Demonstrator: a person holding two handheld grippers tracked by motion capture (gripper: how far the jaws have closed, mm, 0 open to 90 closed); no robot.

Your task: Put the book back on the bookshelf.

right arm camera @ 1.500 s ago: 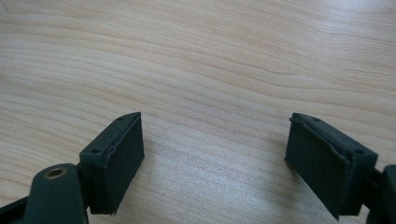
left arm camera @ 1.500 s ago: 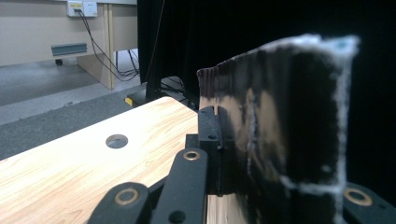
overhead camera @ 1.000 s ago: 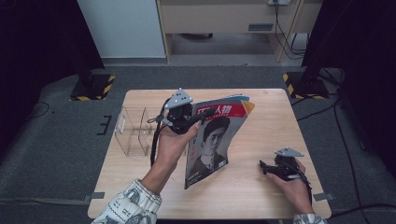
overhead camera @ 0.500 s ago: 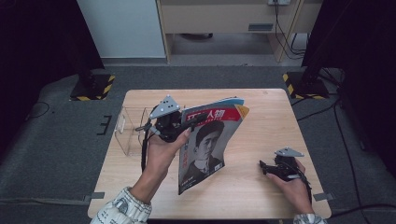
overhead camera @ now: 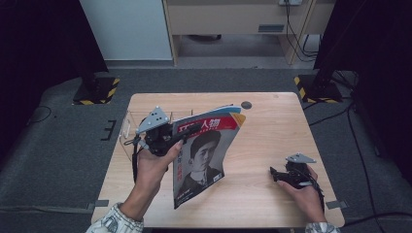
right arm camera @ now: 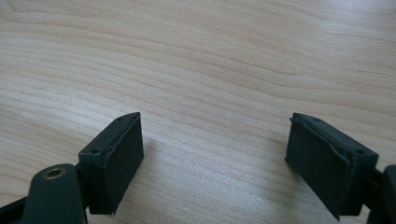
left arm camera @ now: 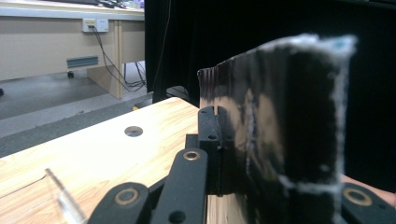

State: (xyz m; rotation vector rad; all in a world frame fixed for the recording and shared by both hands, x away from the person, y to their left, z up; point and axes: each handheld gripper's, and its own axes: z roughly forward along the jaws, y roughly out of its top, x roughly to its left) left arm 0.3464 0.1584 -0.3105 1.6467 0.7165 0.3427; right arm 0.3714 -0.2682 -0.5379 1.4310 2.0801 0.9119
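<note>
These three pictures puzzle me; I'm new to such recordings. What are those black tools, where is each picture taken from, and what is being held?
No robot here: a person holds a hand-operated two-jaw tool in each hand. The high view looks down on the pale wooden table from above the person's side. The other two pictures come from small cameras riding on each tool, looking along its jaws.

The left gripper is shut on a glossy magazine with a red title band and a portrait cover, held above the table; in the left gripper view its dark pages sit clamped between the jaws. Beside that hand stands a clear plastic rack.

The right gripper rests low at the table's right, jaws open, with bare wood between them in its own view.
</note>
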